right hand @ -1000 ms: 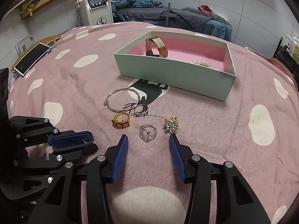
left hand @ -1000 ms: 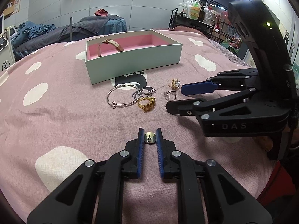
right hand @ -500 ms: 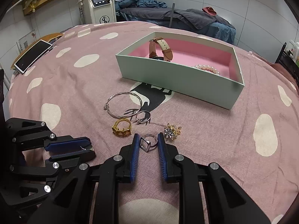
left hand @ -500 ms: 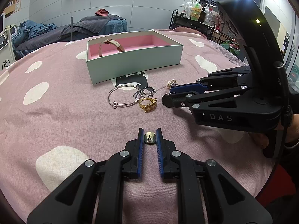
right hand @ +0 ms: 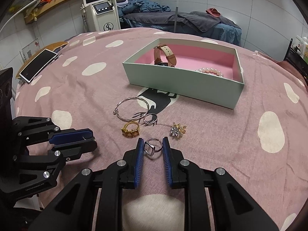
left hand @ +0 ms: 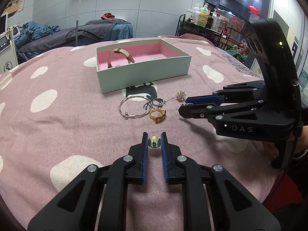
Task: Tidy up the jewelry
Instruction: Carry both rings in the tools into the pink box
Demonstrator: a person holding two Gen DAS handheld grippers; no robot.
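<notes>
My left gripper (left hand: 154, 142) is shut on a small gold earring (left hand: 155, 141), held just above the pink cloth. My right gripper (right hand: 153, 147) is shut on a silver square ring (right hand: 152, 147) and has it slightly off the cloth; it also shows in the left wrist view (left hand: 184, 107). On the cloth lie a silver bangle (right hand: 132, 109), a gold ring (right hand: 130, 129), a small silver ring (right hand: 150, 119) and a gold-and-crystal flower piece (right hand: 177, 130). The mint box (right hand: 184, 85) with pink lining holds a tan-strapped watch (right hand: 165, 54) and a pearl bracelet (right hand: 209, 71).
A tablet (right hand: 38, 64) lies at the table's far left edge. A white machine (right hand: 102, 9) and a treatment bed (right hand: 192, 22) stand behind the table. A trolley with bottles (left hand: 204, 22) stands at the back right.
My right gripper moved forward around the square ring, shut on it, and has raised it slightly. My left gripper stays shut on the earring, nearly still.
</notes>
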